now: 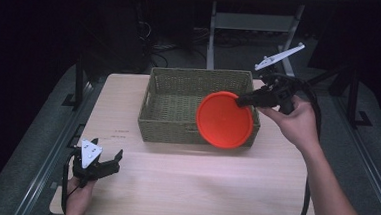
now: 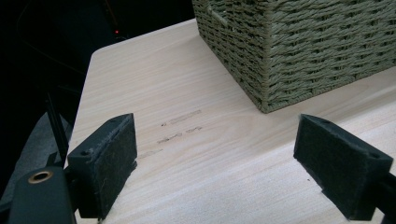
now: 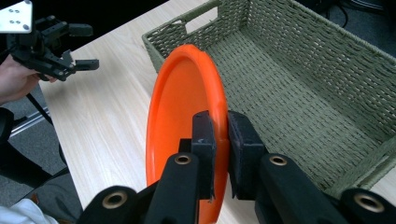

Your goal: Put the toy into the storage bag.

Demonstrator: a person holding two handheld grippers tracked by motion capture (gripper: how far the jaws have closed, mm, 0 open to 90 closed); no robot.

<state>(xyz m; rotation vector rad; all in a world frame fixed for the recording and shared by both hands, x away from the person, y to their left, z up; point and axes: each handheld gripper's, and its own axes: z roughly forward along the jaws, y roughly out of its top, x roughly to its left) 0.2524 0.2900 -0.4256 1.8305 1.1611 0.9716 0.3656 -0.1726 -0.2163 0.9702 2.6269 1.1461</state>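
Over basket [image 1: 176,104], right gripper [image 1: 242,100] clamping orange plate [image 1: 224,120]

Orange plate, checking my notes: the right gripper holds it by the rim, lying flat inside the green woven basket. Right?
Not quite. The right gripper does grip the orange plate by its rim, but the plate stands on edge, held above the basket, not flat inside. The right gripper view shows it.
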